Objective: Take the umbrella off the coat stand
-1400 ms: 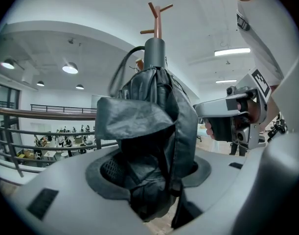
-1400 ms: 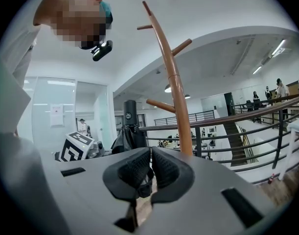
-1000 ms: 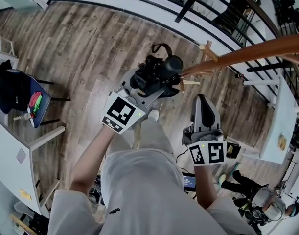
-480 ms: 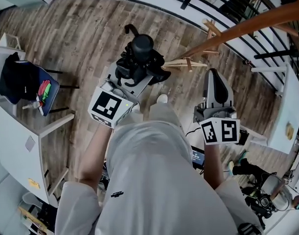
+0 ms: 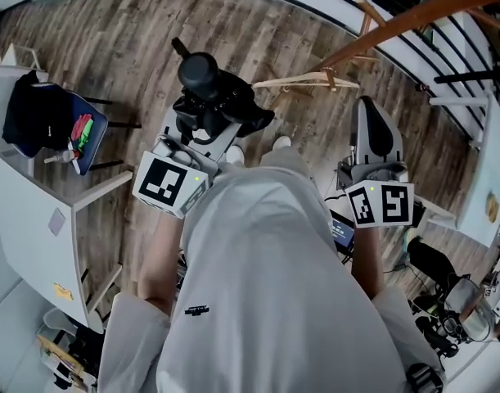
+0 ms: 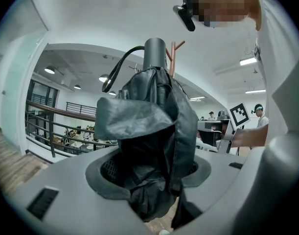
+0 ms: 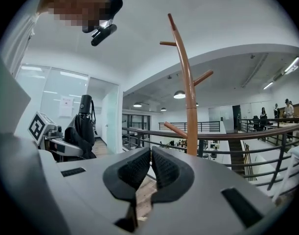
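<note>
A folded black umbrella (image 6: 151, 146) with a round handle and wrist strap stands upright between the pads of my left gripper (image 6: 149, 177), which is shut on it. In the head view the umbrella (image 5: 213, 105) sits ahead of the left gripper (image 5: 202, 133), clear of the wooden coat stand (image 5: 380, 35) at the upper right. The right gripper (image 7: 150, 168) is shut with nothing between its pads; the coat stand (image 7: 188, 97) rises straight ahead of it, and the umbrella (image 7: 80, 129) shows at its left. In the head view the right gripper (image 5: 374, 137) is at the right.
A white desk (image 5: 29, 211) stands at the left with a dark bag (image 5: 33, 117) on a chair beside it. A black railing (image 5: 446, 64) runs along the far right behind the coat stand. Wooden floor (image 5: 110, 47) spreads ahead.
My left gripper has carried the umbrella leftward, away from the coat stand's pegs. The right gripper has shifted slightly right and stays shut.
</note>
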`<act>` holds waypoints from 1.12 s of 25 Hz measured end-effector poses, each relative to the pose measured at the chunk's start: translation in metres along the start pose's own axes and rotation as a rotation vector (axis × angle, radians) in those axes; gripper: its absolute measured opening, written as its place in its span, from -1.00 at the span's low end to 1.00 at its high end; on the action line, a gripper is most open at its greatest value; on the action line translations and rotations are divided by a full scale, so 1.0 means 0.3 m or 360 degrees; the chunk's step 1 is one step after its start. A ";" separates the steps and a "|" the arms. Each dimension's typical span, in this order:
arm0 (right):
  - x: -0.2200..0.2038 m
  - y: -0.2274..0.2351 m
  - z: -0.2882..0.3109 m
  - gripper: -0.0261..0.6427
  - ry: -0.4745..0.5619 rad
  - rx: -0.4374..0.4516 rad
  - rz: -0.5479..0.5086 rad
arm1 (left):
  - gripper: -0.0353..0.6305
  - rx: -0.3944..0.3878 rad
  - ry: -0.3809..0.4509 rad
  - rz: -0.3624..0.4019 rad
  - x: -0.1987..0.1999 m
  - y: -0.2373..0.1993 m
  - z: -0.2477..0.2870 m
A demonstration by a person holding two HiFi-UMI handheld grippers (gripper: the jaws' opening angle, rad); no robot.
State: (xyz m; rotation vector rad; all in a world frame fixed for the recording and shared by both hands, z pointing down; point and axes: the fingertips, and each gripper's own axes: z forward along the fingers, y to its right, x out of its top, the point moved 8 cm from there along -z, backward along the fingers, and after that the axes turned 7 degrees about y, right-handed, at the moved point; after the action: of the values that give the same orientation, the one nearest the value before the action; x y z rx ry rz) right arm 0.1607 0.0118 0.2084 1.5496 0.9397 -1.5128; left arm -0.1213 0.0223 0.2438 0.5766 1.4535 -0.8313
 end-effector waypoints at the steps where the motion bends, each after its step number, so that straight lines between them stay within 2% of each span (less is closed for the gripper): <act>1: -0.006 -0.019 -0.010 -0.82 -0.0006 0.0005 0.0001 | -0.12 0.0007 -0.0007 -0.0005 -0.011 0.001 -0.025; 8: -0.050 -0.137 -0.096 -0.82 -0.0059 0.0010 0.0003 | -0.12 0.0028 -0.0033 -0.0075 -0.049 0.033 -0.177; 17: -0.094 -0.219 -0.180 -0.82 -0.0143 -0.0007 0.0032 | -0.12 0.0041 -0.0095 -0.0120 -0.094 0.058 -0.248; 22: -0.108 -0.261 -0.192 -0.82 -0.0169 -0.0015 0.0100 | -0.12 0.0009 -0.0093 -0.0118 -0.092 0.058 -0.278; 28: -0.120 -0.277 -0.187 -0.82 -0.0185 0.0022 0.0095 | -0.12 -0.0071 -0.0119 -0.0100 -0.114 0.077 -0.269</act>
State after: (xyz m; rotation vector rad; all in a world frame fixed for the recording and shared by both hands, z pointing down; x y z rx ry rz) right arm 0.1097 0.0988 0.2427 1.4697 0.8114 -1.5526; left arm -0.1511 0.1043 0.2689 0.4634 1.4240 -0.8587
